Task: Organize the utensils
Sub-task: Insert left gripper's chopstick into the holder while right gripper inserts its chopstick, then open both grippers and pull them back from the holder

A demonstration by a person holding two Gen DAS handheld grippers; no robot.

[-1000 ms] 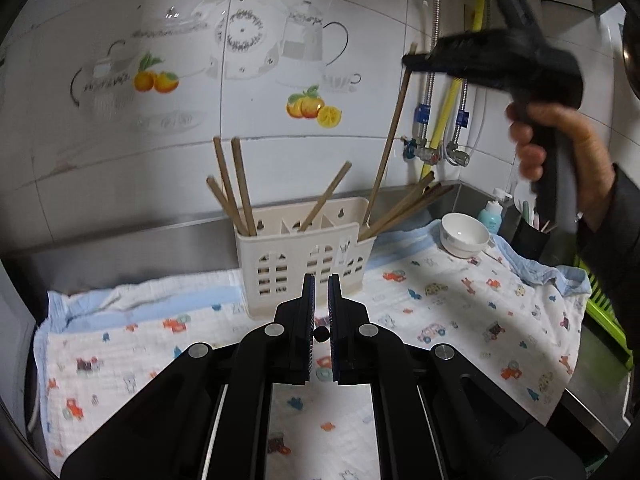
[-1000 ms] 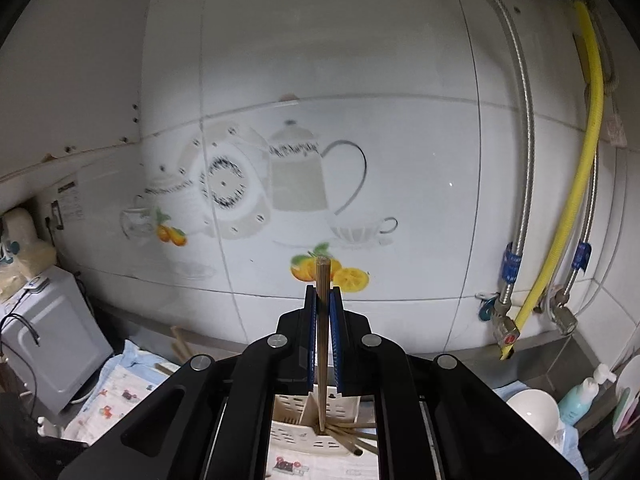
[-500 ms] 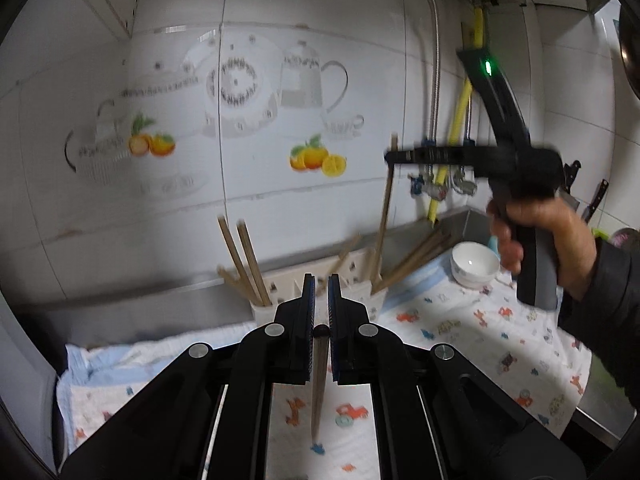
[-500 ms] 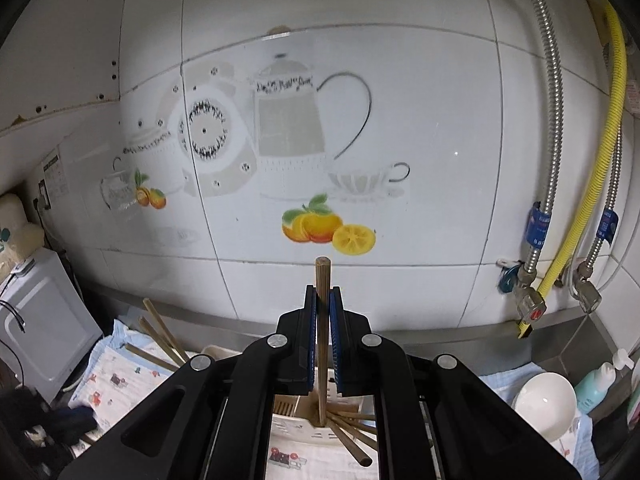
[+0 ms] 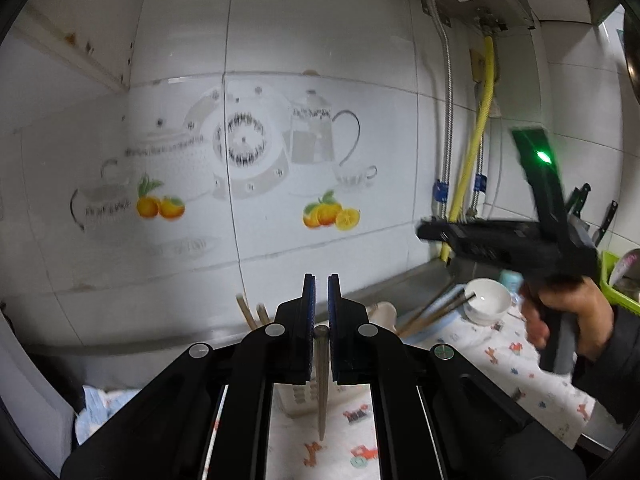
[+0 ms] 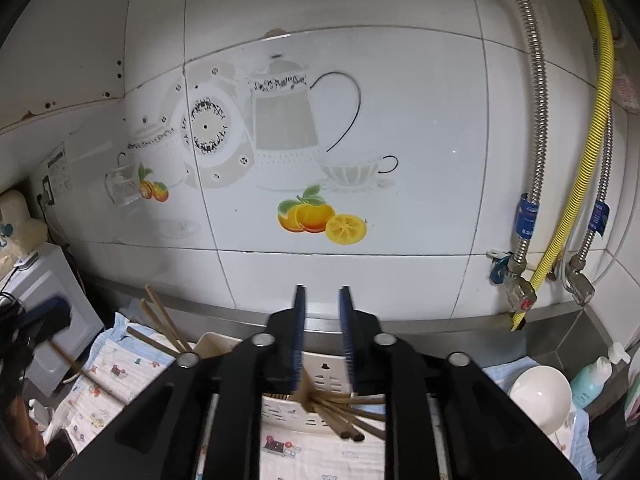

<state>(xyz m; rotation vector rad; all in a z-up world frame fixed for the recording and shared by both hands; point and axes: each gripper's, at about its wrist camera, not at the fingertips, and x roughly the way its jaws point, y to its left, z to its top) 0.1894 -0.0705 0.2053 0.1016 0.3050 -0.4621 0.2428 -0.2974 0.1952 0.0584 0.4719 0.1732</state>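
The left gripper (image 5: 321, 328) holds a chopstick (image 5: 321, 380) pointing down; the holder (image 6: 324, 372) lies ahead, under the just-opened, empty right gripper (image 6: 322, 336).

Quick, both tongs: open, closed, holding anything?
Left tongs: closed on a chopstick.
Right tongs: open, just been opening, nothing gripped.

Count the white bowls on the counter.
1. The white bowl sits on the printed cloth, right of the utensil holder, beside a teal bottle. More may be out of sight.
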